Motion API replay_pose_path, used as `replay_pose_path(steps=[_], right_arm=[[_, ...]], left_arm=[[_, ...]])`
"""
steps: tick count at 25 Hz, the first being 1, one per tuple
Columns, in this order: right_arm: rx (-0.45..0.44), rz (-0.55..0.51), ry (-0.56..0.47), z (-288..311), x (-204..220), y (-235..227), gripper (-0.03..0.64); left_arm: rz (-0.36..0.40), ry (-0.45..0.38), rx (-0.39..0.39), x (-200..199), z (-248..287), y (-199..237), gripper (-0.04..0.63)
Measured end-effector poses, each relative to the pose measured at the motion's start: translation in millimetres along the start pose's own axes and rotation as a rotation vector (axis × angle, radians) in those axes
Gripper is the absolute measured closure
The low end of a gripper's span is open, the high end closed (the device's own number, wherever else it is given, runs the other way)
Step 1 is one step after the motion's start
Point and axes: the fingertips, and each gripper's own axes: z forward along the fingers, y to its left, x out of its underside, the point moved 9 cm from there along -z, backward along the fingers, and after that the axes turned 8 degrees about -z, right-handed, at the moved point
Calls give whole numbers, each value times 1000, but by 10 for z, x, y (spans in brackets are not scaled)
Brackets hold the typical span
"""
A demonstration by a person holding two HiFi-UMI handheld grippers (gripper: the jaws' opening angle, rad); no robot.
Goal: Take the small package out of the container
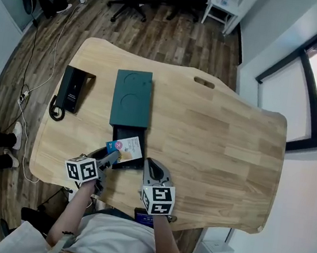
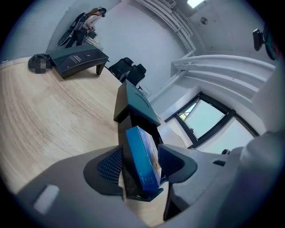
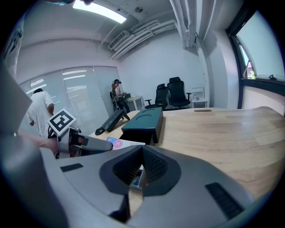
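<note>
Care matters now. The small package (image 1: 125,149) sits on the pulled-out tray (image 1: 124,131) of the green container (image 1: 132,99), near the front edge of the worktop (image 1: 220,143). The left gripper (image 1: 109,158) has its jaws wide apart, with the package between them but not squeezed. I think they should close softly on its two flat sides, then lift it up and away. The right gripper (image 1: 152,167) is by the tray's corner, jaws together and empty. It could hold the container still.
</note>
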Motion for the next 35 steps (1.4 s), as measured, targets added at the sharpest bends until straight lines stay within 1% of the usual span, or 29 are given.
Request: replay_pose_path(steps=[6,9,14,21,23,28,31,35], right_arm=[[18,6,-1,-15,-3,-56,614],[23,3,-6,-41,-23,-90,614],[43,9,-14,-118,-31,-146,614],[52,16,-37,-206,-90,-131,614],[54,18,-48,-231,-109,-117,614],[60,18,-68,-296,-149,-86,614],[62,19,-75,-337,-154,-65,614],[59,34,-88,-393,-162,-33,614]], left_arm=[[-8,26,-18,9,32,4,354],[-33,28,-30,14,27,27,374],[-39,7,-32,1,-28,-19,440],[-106,-31,-20,-67,-165,2,463],[-117,-55,-18,-100,-209,-4,470],[-124,-105,14,-195,-283,-87,490],[-139,-115,43,-200,-313,-116,500],[-185,-125,77,-184,-361,-118,500]])
